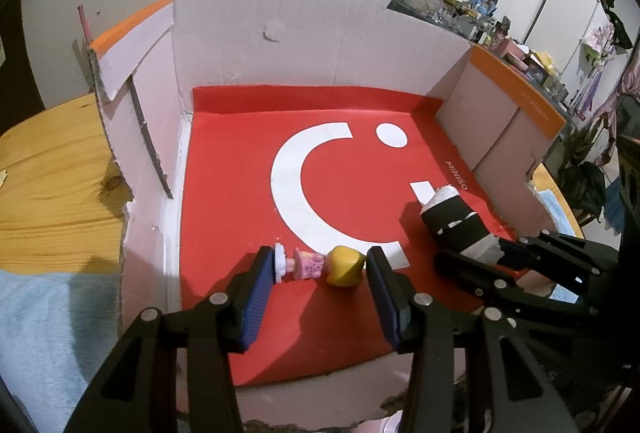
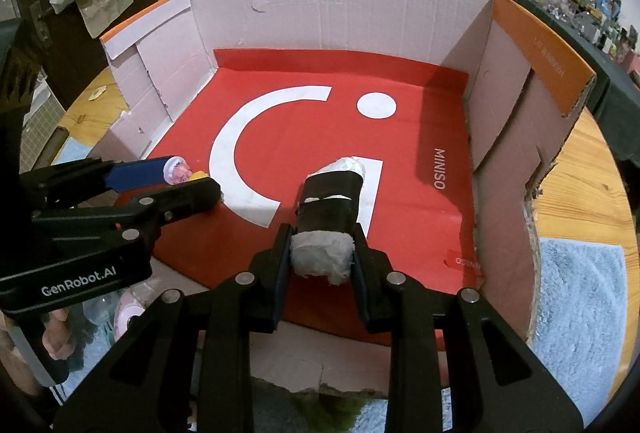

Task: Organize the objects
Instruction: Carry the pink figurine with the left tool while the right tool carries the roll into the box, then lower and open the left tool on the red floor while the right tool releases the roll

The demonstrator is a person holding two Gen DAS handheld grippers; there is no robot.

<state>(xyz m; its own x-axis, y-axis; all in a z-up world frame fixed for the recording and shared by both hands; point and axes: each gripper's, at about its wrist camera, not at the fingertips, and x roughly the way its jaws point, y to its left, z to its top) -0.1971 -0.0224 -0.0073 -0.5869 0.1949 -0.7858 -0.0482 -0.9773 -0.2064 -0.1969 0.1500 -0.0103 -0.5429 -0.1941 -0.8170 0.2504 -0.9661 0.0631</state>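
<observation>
Cardboard box (image 1: 320, 45) on red liner — left hand-held gripper (image 1: 320, 269) brackets doll (image 1: 320, 267) loosely; right hand-held gripper (image 2: 322, 257) grips sushi roll (image 2: 328, 217).

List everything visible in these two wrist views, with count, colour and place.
Small plastic doll with yellow hair and pink dress: 1, lying on its side on the red liner, between the left tongs' pads.
Cylindrical roll wrapped in black with white ends: 1, near end held between the right tongs' pads.
Red paper liner with white smiley print: 1, covering the box floor.
Open cardboard box with orange-edged flaps: 1, pale inside, on the table.
Round wooden table: 1, under the box.
Light blue towel: spread on the table.
Left tongs: black, blue pads, open around the doll.
Right tongs: black, shut on the roll.
</observation>
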